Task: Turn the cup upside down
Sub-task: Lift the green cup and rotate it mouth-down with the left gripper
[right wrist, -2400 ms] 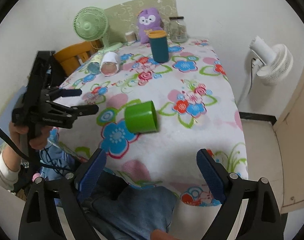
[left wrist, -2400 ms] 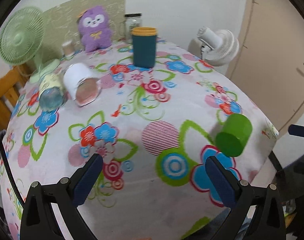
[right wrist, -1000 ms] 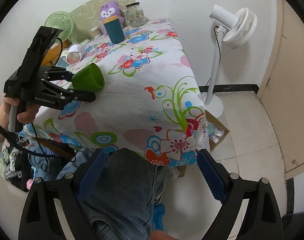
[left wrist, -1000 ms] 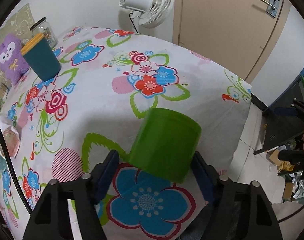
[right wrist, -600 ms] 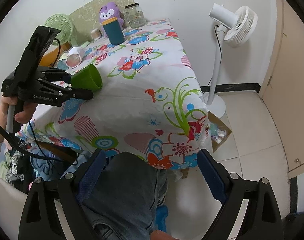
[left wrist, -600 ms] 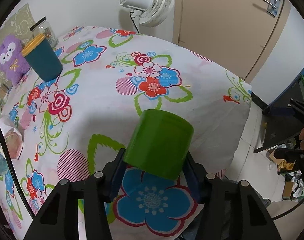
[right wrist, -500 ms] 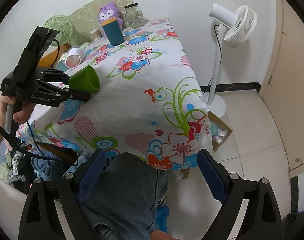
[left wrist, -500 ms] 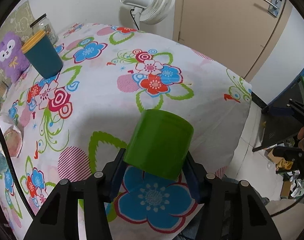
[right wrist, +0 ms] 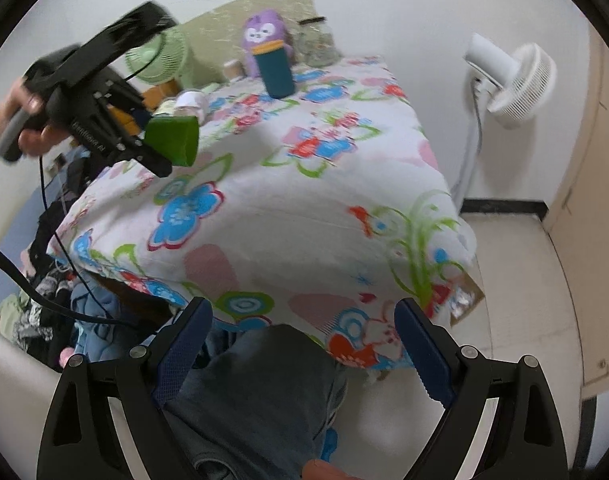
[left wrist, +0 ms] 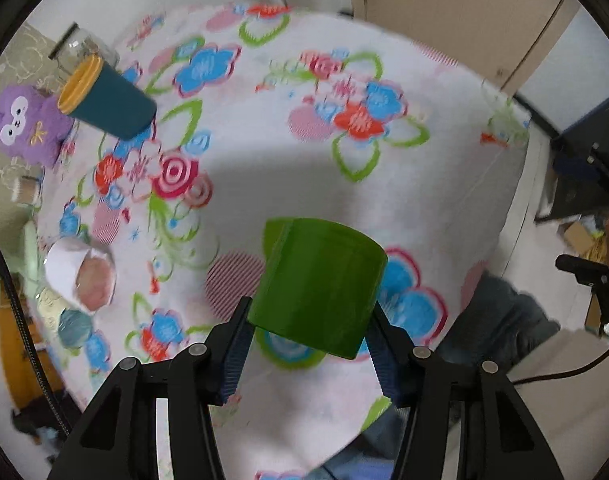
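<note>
My left gripper (left wrist: 308, 344) is shut on the green cup (left wrist: 318, 286) and holds it in the air above the flowered tablecloth (left wrist: 444, 184). The cup is tilted, its closed base toward the camera. In the right wrist view the green cup (right wrist: 174, 140) hangs above the table's near left corner, mouth pointing down and right, in the left gripper (right wrist: 140, 136). My right gripper (right wrist: 302, 338) is open and empty, off the table's front edge, over a person's knee.
A teal cup with a yellow rim (left wrist: 106, 100), a glass jar (left wrist: 74, 46) and a purple plush toy (left wrist: 22, 126) stand at the far end. A white cup (left wrist: 80, 276) and a pale cup (left wrist: 72, 320) lie on their sides. A white fan (right wrist: 512, 80) stands right of the table.
The left gripper has lifted the green cup off the tablecloth and is turning it. The right gripper stays open, off the table edge.
</note>
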`<state>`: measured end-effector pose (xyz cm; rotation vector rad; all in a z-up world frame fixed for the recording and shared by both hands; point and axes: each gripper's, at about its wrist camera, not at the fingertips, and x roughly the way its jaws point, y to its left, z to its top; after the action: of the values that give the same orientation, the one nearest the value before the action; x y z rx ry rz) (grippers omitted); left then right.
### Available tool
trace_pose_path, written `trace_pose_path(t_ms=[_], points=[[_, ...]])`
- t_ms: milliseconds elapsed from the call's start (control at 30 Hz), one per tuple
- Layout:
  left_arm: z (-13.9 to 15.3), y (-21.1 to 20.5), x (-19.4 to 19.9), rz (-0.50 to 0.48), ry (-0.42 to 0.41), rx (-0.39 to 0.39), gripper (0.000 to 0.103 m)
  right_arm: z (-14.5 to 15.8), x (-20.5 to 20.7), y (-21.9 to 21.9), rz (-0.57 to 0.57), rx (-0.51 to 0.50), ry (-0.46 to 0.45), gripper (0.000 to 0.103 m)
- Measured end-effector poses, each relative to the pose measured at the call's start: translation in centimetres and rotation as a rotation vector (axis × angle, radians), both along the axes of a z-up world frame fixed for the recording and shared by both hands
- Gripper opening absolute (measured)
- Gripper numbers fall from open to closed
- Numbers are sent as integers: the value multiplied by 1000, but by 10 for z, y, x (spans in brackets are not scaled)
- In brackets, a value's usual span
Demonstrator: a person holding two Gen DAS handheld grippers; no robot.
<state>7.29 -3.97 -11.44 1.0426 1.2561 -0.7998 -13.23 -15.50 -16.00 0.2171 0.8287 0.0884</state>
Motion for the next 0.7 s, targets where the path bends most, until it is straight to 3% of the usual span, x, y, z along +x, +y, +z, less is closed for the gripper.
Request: trace_pose_path(t_ms=[233,400,700], points=[[-13,-2,-1,-35,7,236,56,5,13,17,79,1,-59,94],[-23,-4,-9,-76,6,364,56,6,21,22,101,51,-87,94],[-33,-17,-13,-109,-6,418,56,6,25,28,121,107,-122,94]])
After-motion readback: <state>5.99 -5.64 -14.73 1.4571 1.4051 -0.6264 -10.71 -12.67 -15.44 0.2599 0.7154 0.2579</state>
